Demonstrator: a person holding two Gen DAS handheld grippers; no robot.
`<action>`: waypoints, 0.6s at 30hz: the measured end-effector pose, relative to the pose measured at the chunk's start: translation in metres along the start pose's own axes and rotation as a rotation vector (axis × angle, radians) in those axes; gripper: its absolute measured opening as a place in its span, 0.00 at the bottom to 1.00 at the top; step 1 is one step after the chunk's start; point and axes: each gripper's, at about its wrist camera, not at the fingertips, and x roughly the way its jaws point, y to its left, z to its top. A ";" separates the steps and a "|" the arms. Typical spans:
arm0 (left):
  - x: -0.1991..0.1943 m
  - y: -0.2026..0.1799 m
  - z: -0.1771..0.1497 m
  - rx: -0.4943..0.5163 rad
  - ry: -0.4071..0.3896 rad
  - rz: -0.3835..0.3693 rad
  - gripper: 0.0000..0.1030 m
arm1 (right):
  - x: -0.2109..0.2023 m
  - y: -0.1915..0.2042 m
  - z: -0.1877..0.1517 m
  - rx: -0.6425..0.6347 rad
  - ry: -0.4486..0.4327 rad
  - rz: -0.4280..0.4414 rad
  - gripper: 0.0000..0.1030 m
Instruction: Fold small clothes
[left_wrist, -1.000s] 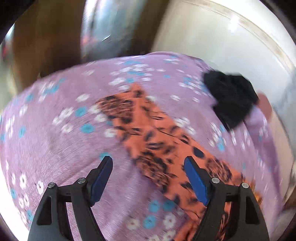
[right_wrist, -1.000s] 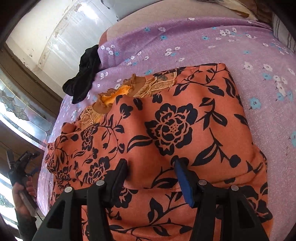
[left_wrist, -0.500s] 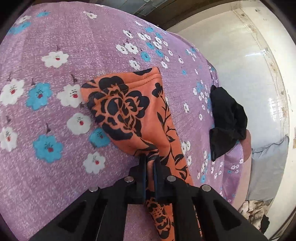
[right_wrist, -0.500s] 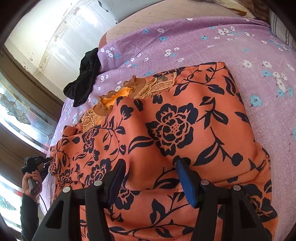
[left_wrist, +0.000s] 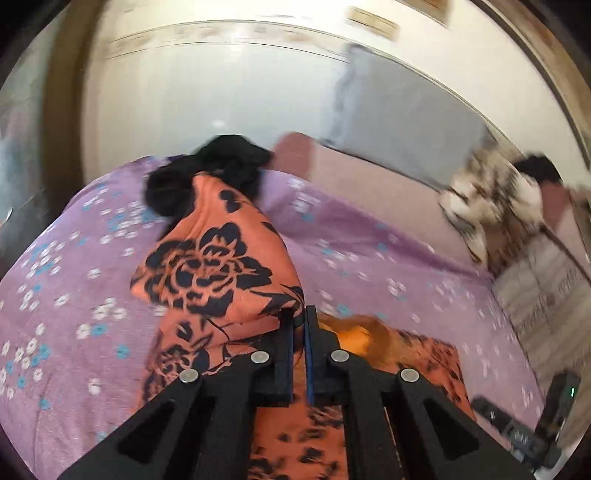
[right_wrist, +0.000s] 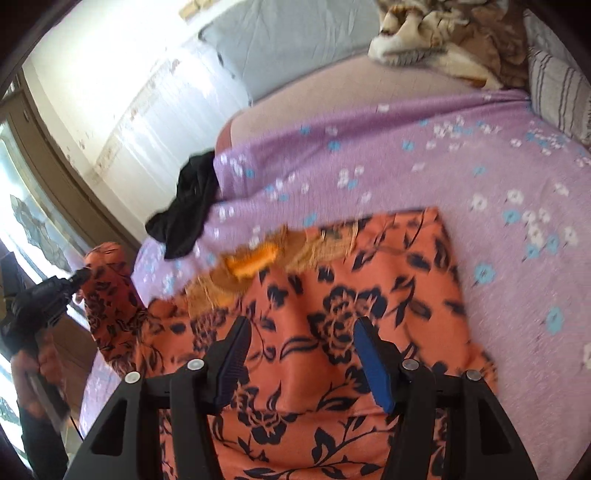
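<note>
Nearest the camera, the left tongs (left_wrist: 299, 314) are clamping shut on one sleeve (left_wrist: 218, 266) of the orange floral top (right_wrist: 351, 332), lifting it off the purple flowered bedsheet (left_wrist: 66, 295) so the cloth is hanging in a raised peak at the top's left side. The right tongs (right_wrist: 303, 354) are hovering just over the middle of the top's body with their jaws standing apart, pressing on nothing, the fabric lying flat beneath them. The top itself is lying spread on the bedsheet, its lace-trimmed neckline (right_wrist: 258, 258) pointing away from the right tongs. Beyond the neckline a crumpled black garment (right_wrist: 188, 206) is sitting near the bedsheet's far edge, apart from the top. Farthest off, past the bedsheet, a furry patterned blanket (right_wrist: 436, 40) is lying heaped. By my reading the fold is only starting: one sleeve is being brought across, while the other sleeve, the body fold and the black garment are still waiting
</note>
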 end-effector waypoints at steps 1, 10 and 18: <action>0.007 -0.039 -0.010 0.089 0.041 -0.055 0.05 | -0.006 -0.005 0.004 0.014 -0.025 -0.005 0.61; -0.011 -0.059 -0.038 0.120 0.091 -0.097 0.70 | -0.022 -0.035 0.024 0.153 -0.034 0.046 0.71; 0.032 0.070 -0.077 -0.071 0.228 0.301 0.70 | 0.022 -0.051 0.023 0.210 0.086 0.005 0.69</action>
